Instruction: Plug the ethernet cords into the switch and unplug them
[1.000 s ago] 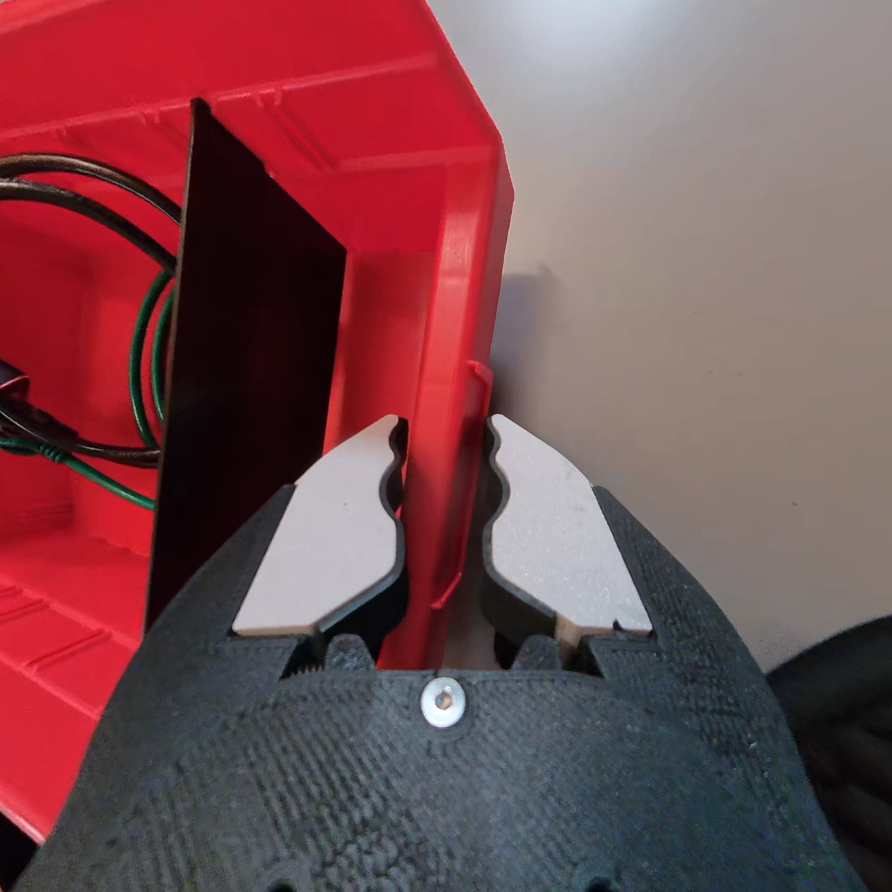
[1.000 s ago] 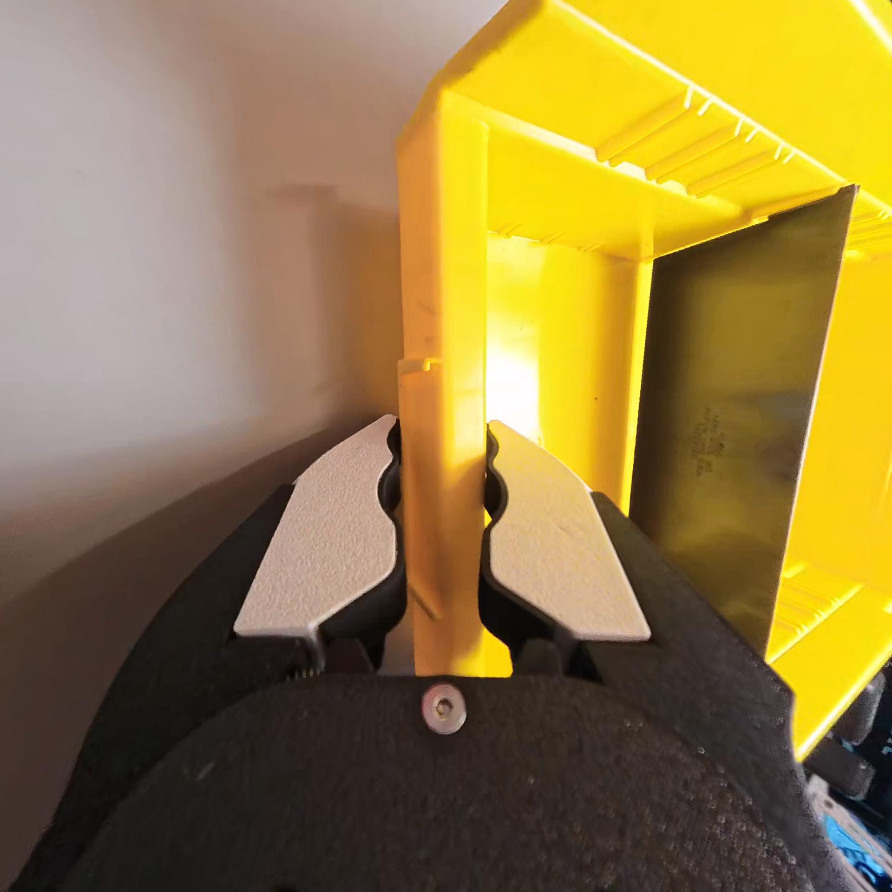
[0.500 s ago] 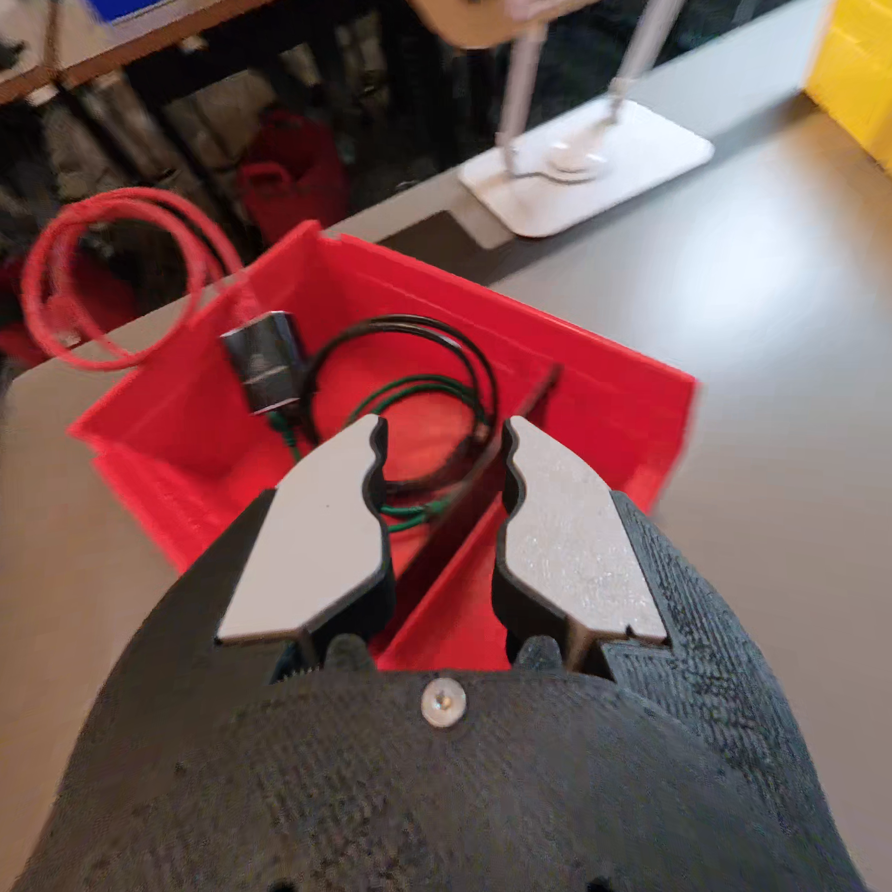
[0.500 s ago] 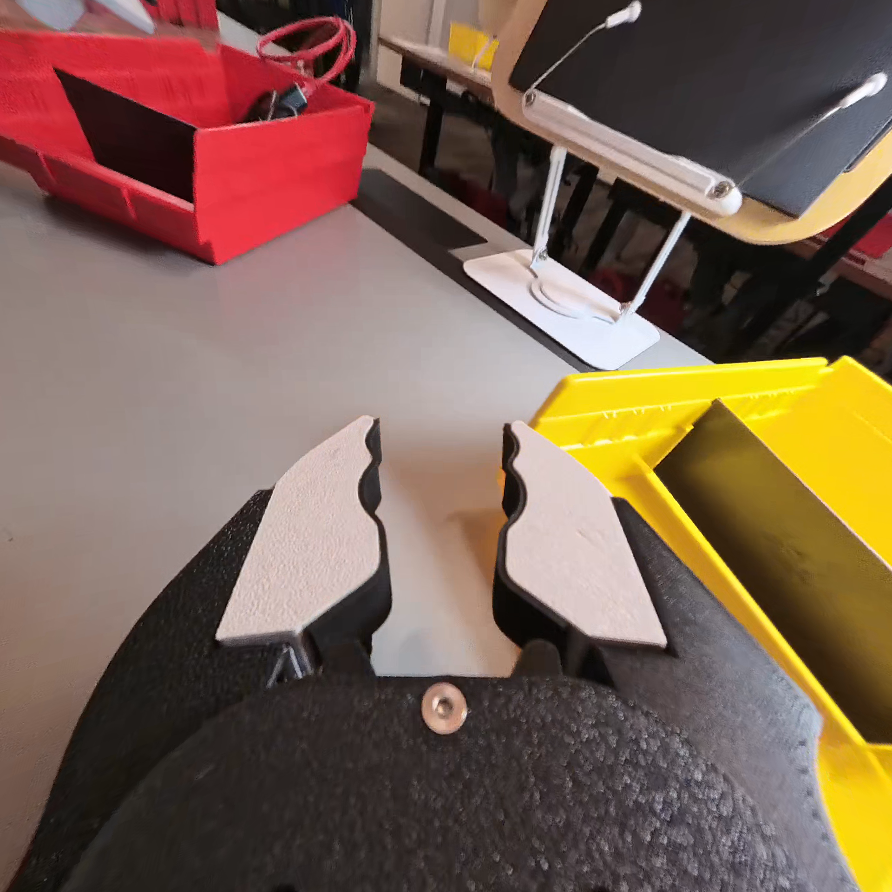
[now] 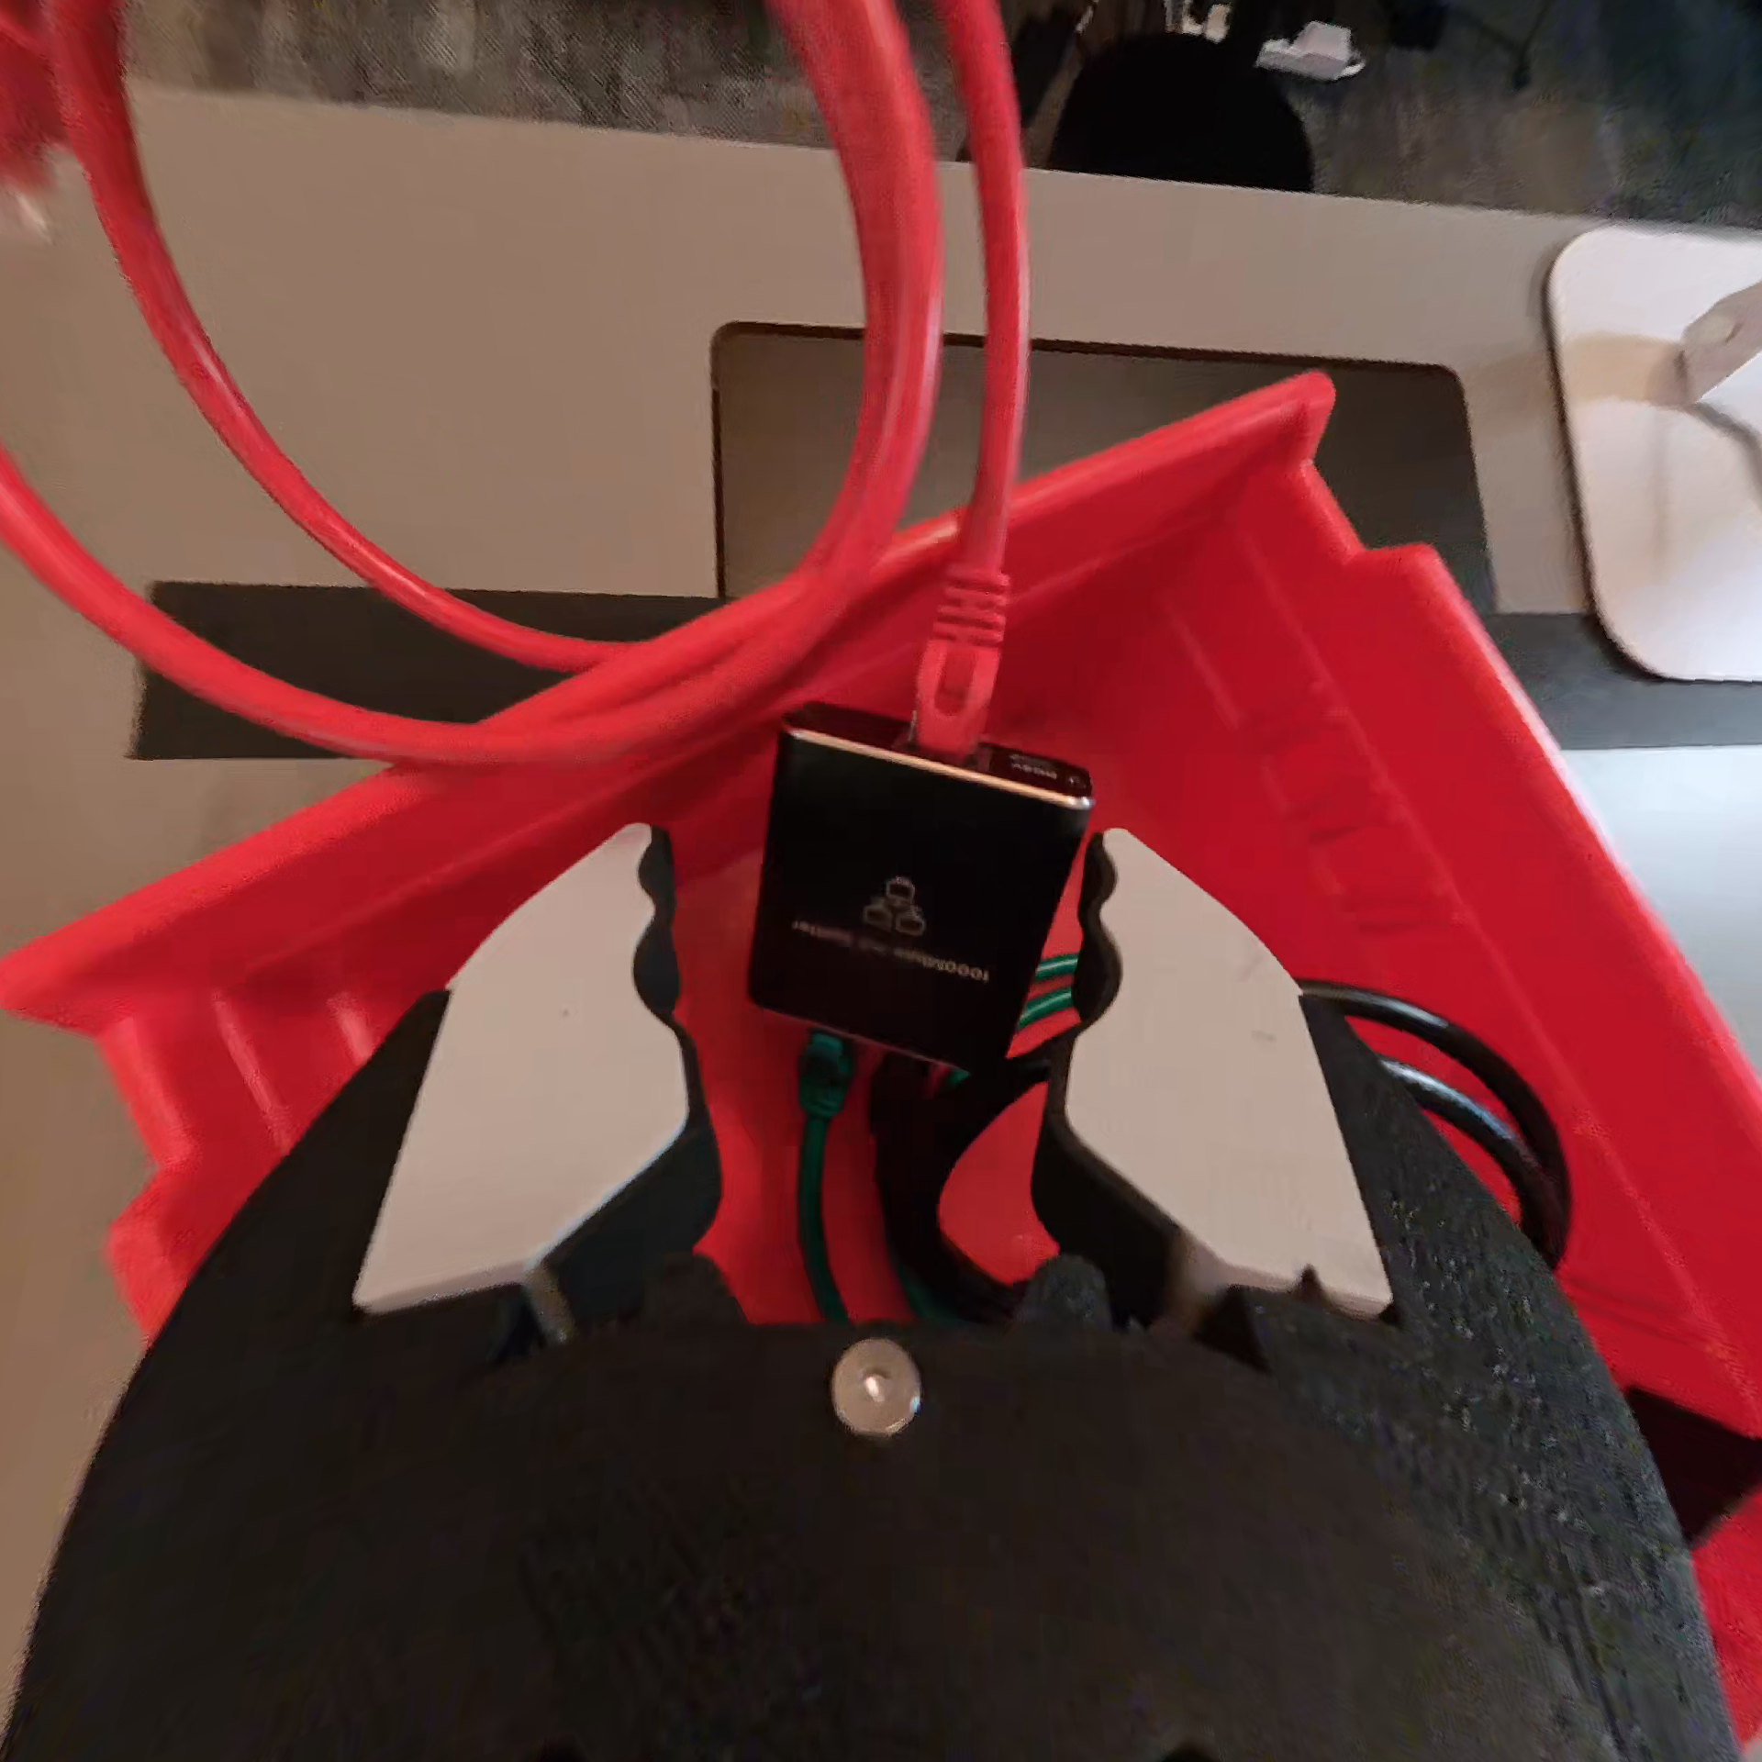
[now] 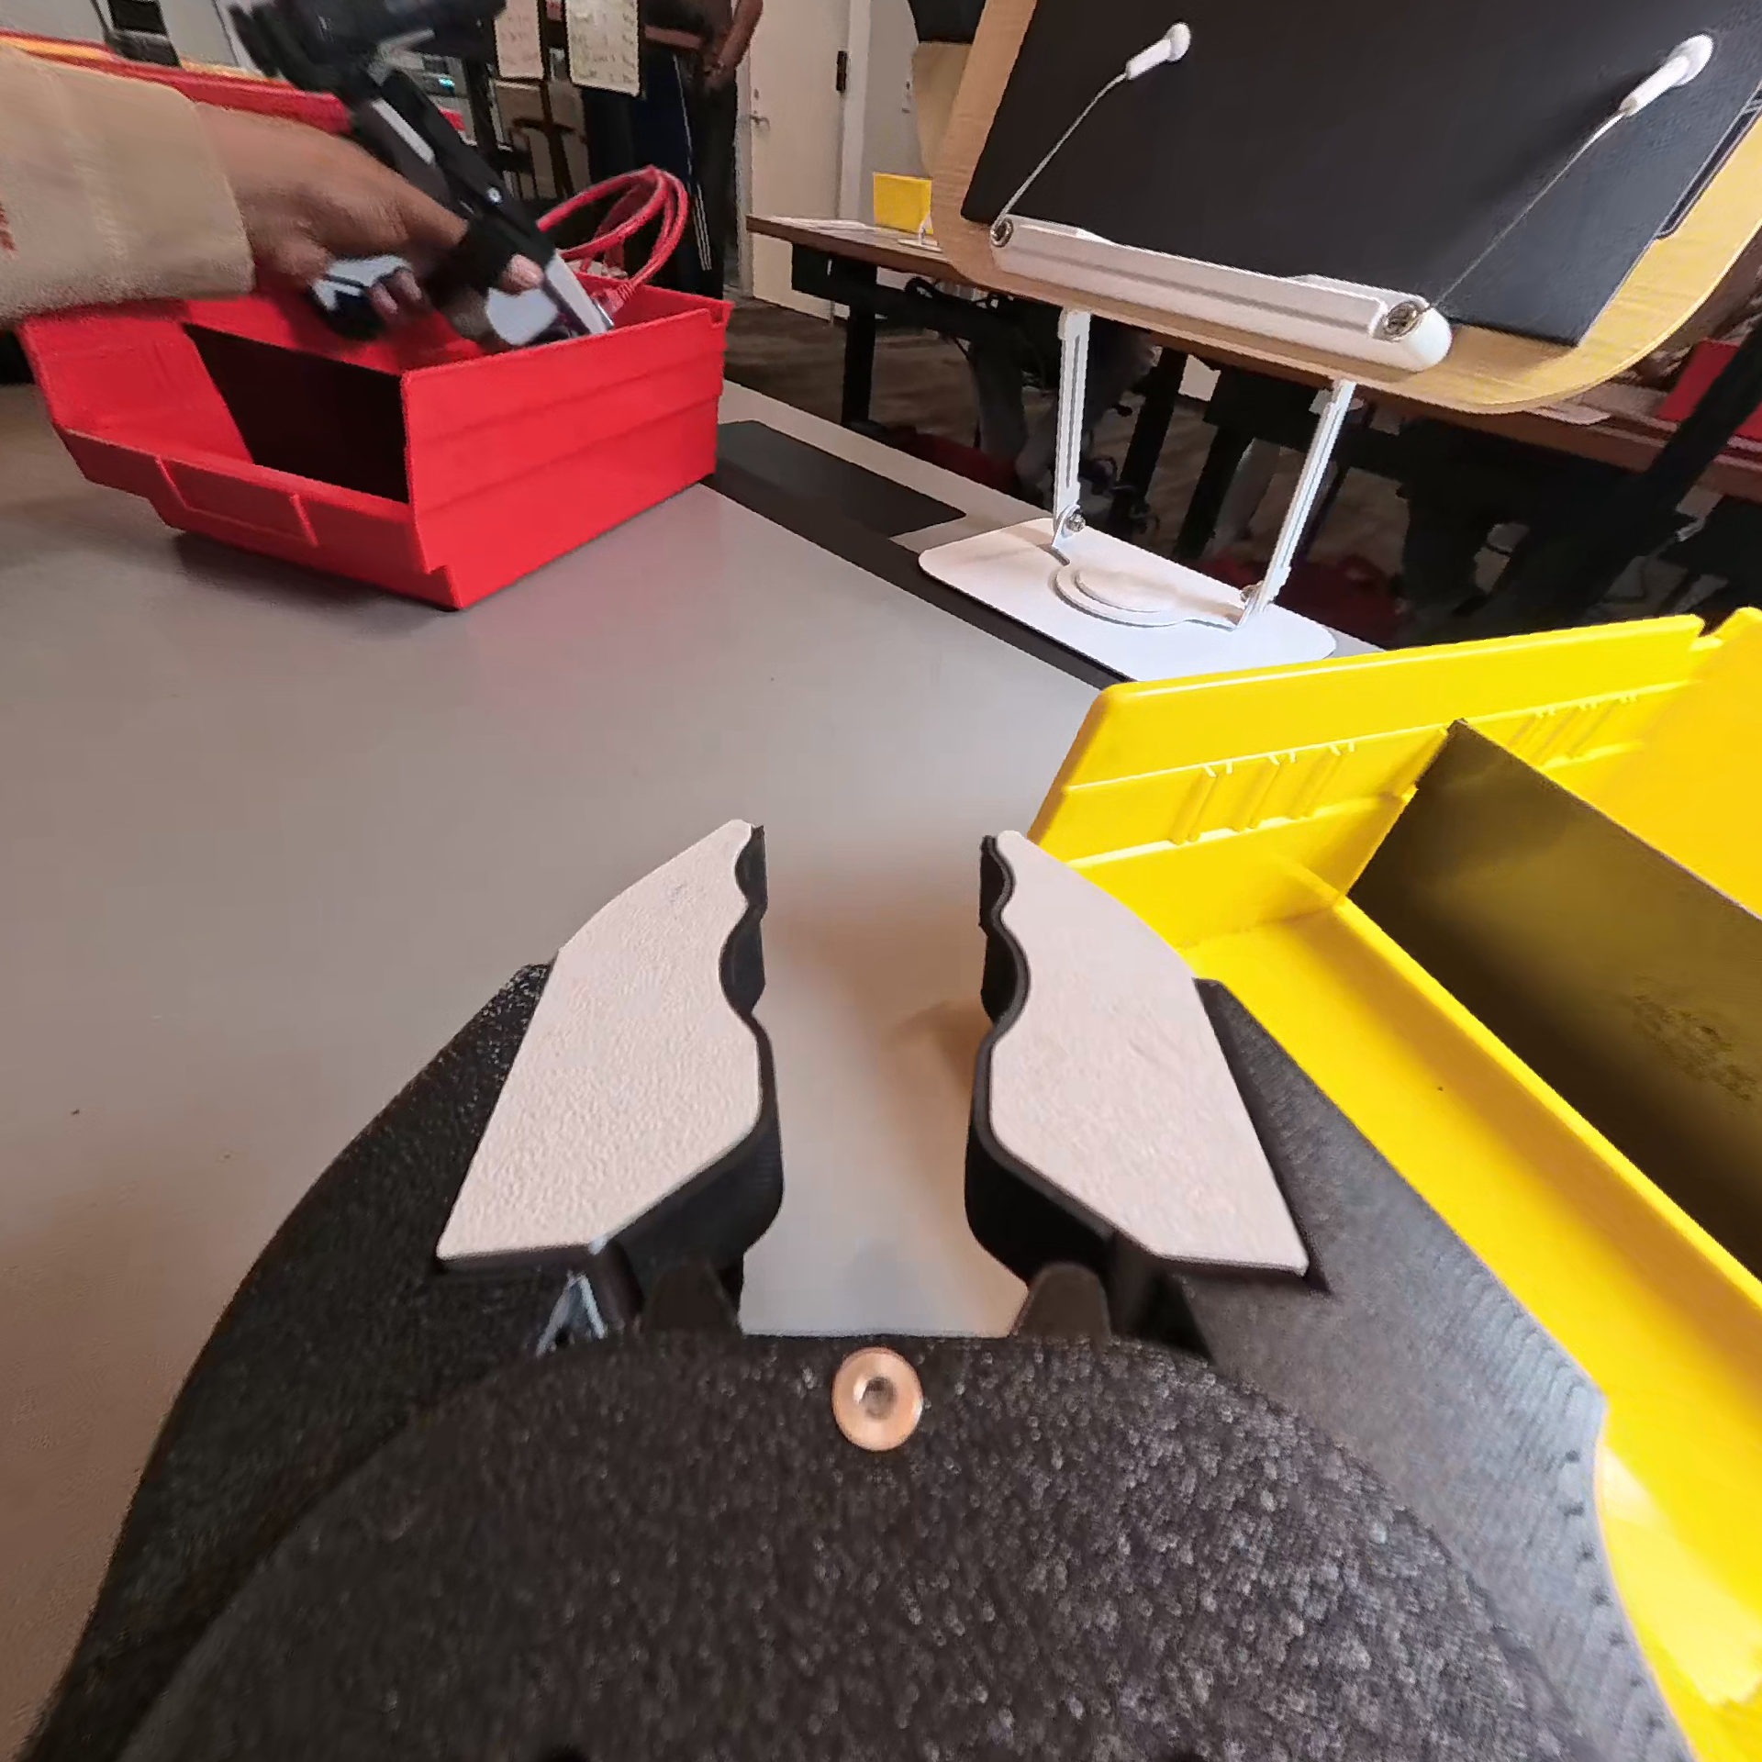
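Note:
A small black switch [image 5: 915,896] lies in the red bin [image 5: 1239,725]. A red ethernet cord [image 5: 963,629] is plugged into its far side and loops out over the bin's rim. A green cord [image 5: 822,1125] and a black cable [image 5: 1487,1116] leave its near side. My left gripper [image 5: 877,858] is open, its fingers on either side of the switch, apart from it. My right gripper [image 6: 872,858] is open and empty above the grey table, beside the yellow bin [image 6: 1335,791]. In the right wrist view the left gripper [image 6: 543,296] reaches into the red bin [image 6: 534,439].
A white tablet stand [image 6: 1125,591] holds a dark board at the table's far edge; its base also shows in the left wrist view [image 5: 1659,458]. The yellow bin has a dark divider [image 6: 1573,934]. A dark strip [image 5: 1049,458] runs along the table's back. A sleeved hand [image 6: 286,200] holds the left gripper. Across from one pair of fingers to the other is roughly 55 centimetres.
Both grippers let go of the bin walls and opened. The left one swung over the red bin and down around the switch. The right one drew back above the table.

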`<state>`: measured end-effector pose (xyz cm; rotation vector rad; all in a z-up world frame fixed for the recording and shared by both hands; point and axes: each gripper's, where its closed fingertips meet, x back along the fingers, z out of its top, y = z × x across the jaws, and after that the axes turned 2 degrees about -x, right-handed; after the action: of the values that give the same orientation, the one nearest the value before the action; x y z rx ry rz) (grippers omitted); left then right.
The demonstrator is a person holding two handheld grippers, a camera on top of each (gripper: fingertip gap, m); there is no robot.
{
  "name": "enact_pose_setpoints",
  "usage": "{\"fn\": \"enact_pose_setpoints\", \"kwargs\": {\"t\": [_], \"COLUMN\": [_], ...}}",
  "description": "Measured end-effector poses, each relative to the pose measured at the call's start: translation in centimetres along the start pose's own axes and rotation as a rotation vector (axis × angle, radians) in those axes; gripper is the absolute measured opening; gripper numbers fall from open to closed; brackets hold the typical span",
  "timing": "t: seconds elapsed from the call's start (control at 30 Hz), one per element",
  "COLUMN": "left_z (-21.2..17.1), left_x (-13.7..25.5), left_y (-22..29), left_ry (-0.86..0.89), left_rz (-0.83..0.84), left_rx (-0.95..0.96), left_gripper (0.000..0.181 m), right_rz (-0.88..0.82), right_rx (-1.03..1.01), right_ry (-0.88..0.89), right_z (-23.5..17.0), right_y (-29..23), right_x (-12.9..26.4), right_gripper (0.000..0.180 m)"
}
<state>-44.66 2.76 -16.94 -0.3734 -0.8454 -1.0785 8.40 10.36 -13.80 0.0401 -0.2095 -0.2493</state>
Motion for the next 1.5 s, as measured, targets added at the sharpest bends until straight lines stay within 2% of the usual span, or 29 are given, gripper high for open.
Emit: {"fn": "enact_pose_setpoints", "kwargs": {"t": [0.03, 0.07, 0.2, 0.33, 0.57, 0.7, 0.83, 0.93, 1.1, 1.2, 1.3, 1.4, 1.5], "left_z": [-0.1, -0.2, 0.1, 2.8, 9.6, 12.3, 12.1, 8.7, -0.6, -6.7, -10.9, -12.9, -13.2], "left_x": [-0.3, -0.4, 0.3, 3.8, 16.3, 25.4, 33.3, 36.0, 34.8, 32.0, 28.7, 26.1, 23.3], "left_y": [0.4, 0.9, 0.8, 1.8, 5.5, 10.2, 17.7, 24.8, 34.9, 38.8, 41.2, 42.3, 42.3], "left_ry": [-0.009, -0.015, 0.01, 0.136, 0.444, 0.632, 0.758, 0.744, 0.61, 0.469, 0.281, 0.152, 0.158], "left_rz": [-0.056, -0.116, -0.109, -0.098, -0.051, -0.099, -0.297, -0.573, -1.087, -1.367, -1.566, -1.612, -1.449], "left_rx": [0.03, 0.046, 0.004, -0.083, -0.28, -0.391, -0.497, -0.566, -0.595, -0.554, -0.516, -0.507, -0.555], "left_gripper": [0.079, 0.067, 0.065, 0.065, 0.065, 0.064, 0.064, 0.064, 0.064, 0.064, 0.064, 0.064, 0.064], "right_rz": [0.007, 0.015, 0.032, 0.037, 0.044, 0.04, 0.101, 0.21, 0.409, 0.527, 0.63, 0.705, 0.651], "right_rx": [-0.008, -0.013, 0.016, 0.043, 0.041, 0.07, 0.086, 0.069, 0.028, 0.058, 0.127, 0.139, 0.138], "right_ry": [-0.001, -0.006, -0.022, -0.01, 0.034, 0.106, 0.197, 0.27, 0.351, 0.341, 0.278, 0.204, 0.136], "right_z": [-0.1, -0.2, -0.6, -0.2, 1.4, 5.0, 11.0, 15.9, 21.2, 20.3, 17.9, 16.2, 15.3], "right_y": [-0.1, -0.2, -0.8, -1.3, -2.0, -2.3, -3.6, -5.4, -8.4, -10.0, -11.3, -12.2, -11.7], "right_x": [0.0, -0.1, -0.4, -0.2, 0.1, 0.4, 0.1, -0.4, -0.2, 0.4, 0.6, 0.2, -1.0], "right_gripper": [0.042, 0.041, 0.04, 0.039, 0.039, 0.039, 0.039, 0.042, 0.046, 0.048, 0.049, 0.052, 0.053]}}
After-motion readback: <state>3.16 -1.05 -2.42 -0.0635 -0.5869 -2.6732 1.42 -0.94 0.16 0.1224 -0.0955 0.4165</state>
